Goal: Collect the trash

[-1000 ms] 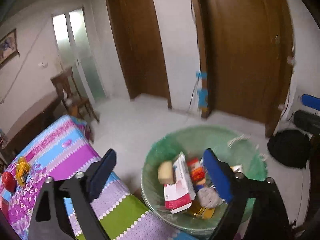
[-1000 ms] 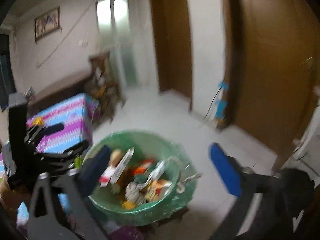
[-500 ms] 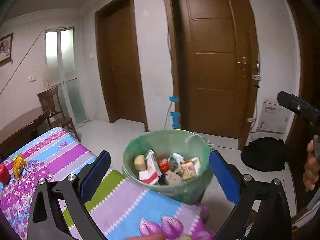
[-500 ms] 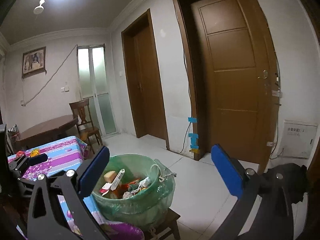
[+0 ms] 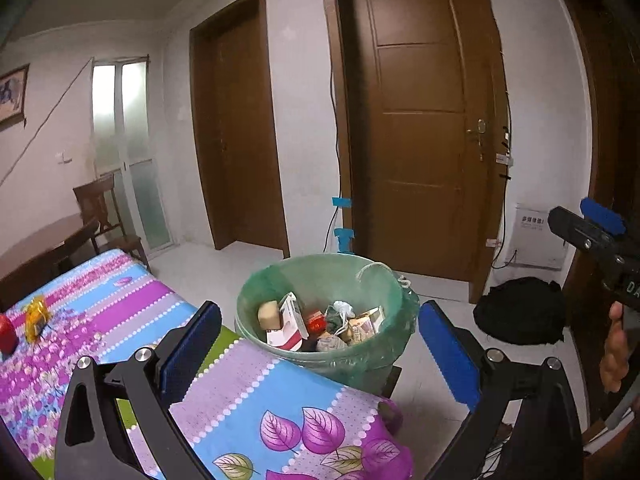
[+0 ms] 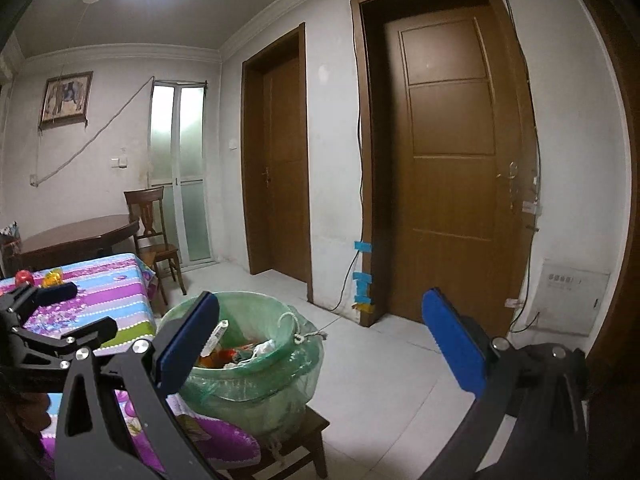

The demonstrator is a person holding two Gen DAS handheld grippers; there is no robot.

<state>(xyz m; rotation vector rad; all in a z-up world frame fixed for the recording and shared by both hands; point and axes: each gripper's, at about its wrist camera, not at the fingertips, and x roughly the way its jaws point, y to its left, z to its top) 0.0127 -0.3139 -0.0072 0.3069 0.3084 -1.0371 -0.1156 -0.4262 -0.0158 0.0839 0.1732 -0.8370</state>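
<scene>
Both pairs of tongs stand wide apart and hold nothing: the left tongs (image 5: 320,344) frame the round bin lined with a green plastic bag (image 5: 320,276) at centre frame, and the right tongs (image 6: 320,344) show it at lower left. Inside lie a red-and-white carton (image 5: 289,322) and crumpled wrappers (image 5: 340,316). The bin sits on a small wooden stool (image 6: 308,428), just beside the surface with a striped floral cloth (image 5: 248,400).
</scene>
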